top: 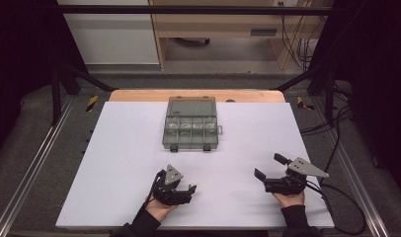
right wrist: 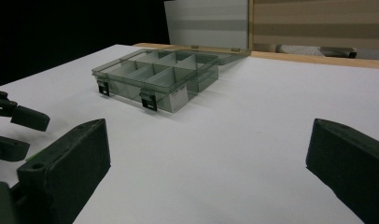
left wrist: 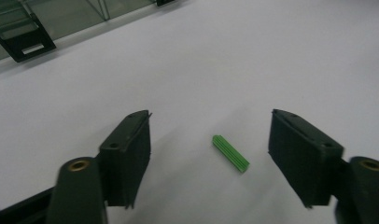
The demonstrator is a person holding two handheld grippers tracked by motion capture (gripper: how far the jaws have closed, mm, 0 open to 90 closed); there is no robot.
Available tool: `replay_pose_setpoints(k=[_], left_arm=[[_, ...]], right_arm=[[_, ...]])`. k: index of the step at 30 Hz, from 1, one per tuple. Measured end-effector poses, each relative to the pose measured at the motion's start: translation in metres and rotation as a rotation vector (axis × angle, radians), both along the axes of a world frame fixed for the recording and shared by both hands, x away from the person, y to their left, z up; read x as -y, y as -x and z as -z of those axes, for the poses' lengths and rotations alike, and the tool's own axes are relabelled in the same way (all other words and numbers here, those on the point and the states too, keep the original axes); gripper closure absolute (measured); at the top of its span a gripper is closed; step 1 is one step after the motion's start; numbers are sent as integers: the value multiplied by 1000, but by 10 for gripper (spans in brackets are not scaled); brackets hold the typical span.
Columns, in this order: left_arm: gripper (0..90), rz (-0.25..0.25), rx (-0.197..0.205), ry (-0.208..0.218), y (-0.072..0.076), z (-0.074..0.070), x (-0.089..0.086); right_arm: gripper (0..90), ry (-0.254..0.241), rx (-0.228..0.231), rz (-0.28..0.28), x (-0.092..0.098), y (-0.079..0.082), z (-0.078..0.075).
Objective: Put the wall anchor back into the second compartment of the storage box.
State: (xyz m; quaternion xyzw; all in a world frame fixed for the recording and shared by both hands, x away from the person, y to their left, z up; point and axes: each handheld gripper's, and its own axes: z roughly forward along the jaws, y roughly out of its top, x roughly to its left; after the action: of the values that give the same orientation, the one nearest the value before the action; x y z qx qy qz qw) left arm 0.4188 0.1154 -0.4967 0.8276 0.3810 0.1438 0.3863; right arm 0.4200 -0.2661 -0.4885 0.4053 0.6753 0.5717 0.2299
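The white table (top: 114,163) carries a smoke-grey compartment box (top: 191,129), lid open, well beyond both hands. The step in hand is judged to be the pickup of a green ribbed wall plug (left wrist: 230,153). It lies flat on the table between the left tool's (left wrist: 208,156) jaws, nearer the right-hand jaw and touching neither; the jaws stand partly apart. The next move calls for closing squarely across the plug. The right tool (right wrist: 208,163) rests wide and holds nothing.

You can read no text here; the white label (right wrist: 178,99) on the compartment box (right wrist: 162,77), ahead of your right jaws, is illegible.
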Motion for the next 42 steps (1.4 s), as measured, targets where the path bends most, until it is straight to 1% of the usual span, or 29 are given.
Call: replay_pose_setpoints(k=[4,6,9,14,19,24,29,39,42], left_arm=[[459,0,-6,0,2,0,2],[513,0,-14,-8,3,0,3],[576,1,-24,-14,4,1,5],[647,-3,-30,-25,5,2,8],[696,-8,-23,-42,6,3,11],[721,-13,-20,-45,6,4,12],[766,-13,-19,-54,9,3,15],[829,-27,-38,-48,7,3,14],[831,-27,-41,-46,7,3,14]], right_arm=[[2,0,0,0,0,0,0],[2,0,0,0,0,0,0],[2,-1,0,0,0,0,0],[2,-1,-2,0,0,0,0],[2,-1,-1,-1,0,0,0],[2,0,-3,-1,0,0,0],[2,2,-2,-1,0,0,0],[2,-1,-6,-2,0,0,0],[2,-2,-5,-1,0,0,0]])
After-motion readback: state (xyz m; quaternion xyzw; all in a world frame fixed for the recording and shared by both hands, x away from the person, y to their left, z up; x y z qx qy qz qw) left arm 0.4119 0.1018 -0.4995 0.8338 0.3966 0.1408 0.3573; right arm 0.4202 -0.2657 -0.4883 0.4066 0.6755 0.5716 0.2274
